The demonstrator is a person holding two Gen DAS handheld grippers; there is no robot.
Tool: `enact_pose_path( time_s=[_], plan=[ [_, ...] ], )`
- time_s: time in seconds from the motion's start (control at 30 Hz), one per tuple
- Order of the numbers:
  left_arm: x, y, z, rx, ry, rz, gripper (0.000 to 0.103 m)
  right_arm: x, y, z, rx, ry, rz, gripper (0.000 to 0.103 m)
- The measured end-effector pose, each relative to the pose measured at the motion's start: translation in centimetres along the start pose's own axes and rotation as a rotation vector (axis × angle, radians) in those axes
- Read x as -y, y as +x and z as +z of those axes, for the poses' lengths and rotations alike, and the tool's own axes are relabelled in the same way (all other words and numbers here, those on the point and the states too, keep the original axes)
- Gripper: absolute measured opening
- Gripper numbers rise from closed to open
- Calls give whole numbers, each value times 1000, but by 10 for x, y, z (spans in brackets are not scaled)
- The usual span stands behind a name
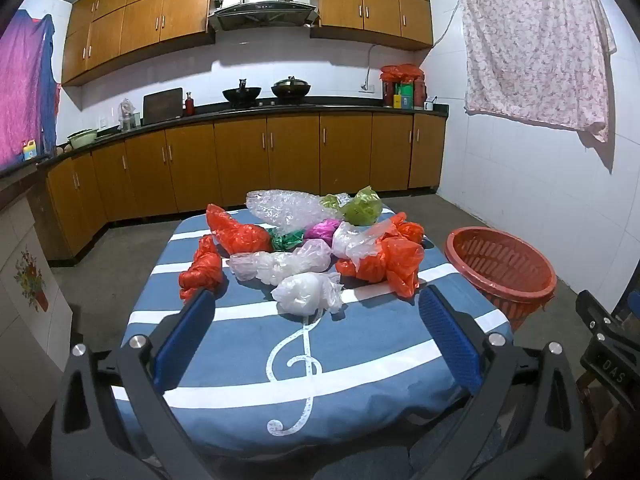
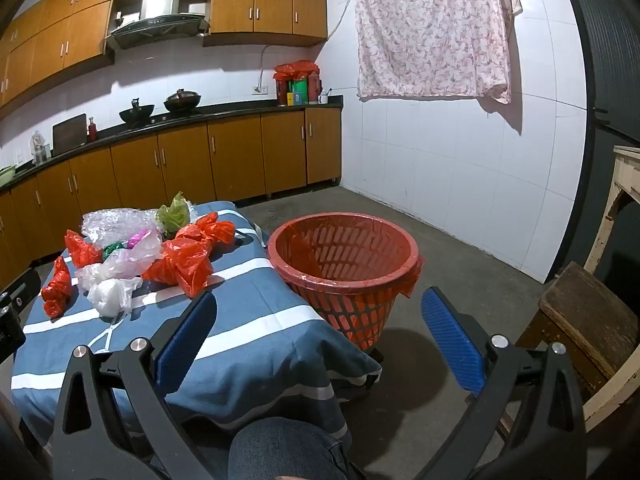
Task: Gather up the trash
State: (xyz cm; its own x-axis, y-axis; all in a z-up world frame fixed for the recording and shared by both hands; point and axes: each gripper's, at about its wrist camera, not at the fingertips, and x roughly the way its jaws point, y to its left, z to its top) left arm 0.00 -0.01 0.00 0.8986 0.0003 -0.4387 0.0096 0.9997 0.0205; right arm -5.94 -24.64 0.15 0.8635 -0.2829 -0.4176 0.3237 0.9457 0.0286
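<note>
Several crumpled plastic bags lie in a heap on a blue striped tablecloth (image 1: 248,364): red ones (image 1: 240,236), white ones (image 1: 308,294), a clear bubble-wrap piece (image 1: 284,208), a green one (image 1: 362,208). A red slotted basket (image 1: 500,268) stands on the floor right of the table; it also shows in the right wrist view (image 2: 344,264). My left gripper (image 1: 316,300) is open and empty, held just short of the nearest white bag. My right gripper (image 2: 320,300) is open and empty, in front of the basket, over the table's right corner.
Wooden kitchen cabinets (image 1: 240,160) with a dark counter run along the far wall. A wooden stool (image 2: 588,316) stands right of the basket. A floral cloth (image 2: 432,28) hangs on the white tiled wall. The heap shows in the right wrist view (image 2: 132,256).
</note>
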Motion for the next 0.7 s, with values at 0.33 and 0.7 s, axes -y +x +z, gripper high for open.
enact_pose_path(
  time_s=[0.33,0.7],
  plan=[
    [0,0,0,-2,-2,-3,99,-1,0,0,0,-1,-1,101],
    [0,0,0,-3,-4,-3,99,-1,0,0,0,-1,0,101]
  ],
)
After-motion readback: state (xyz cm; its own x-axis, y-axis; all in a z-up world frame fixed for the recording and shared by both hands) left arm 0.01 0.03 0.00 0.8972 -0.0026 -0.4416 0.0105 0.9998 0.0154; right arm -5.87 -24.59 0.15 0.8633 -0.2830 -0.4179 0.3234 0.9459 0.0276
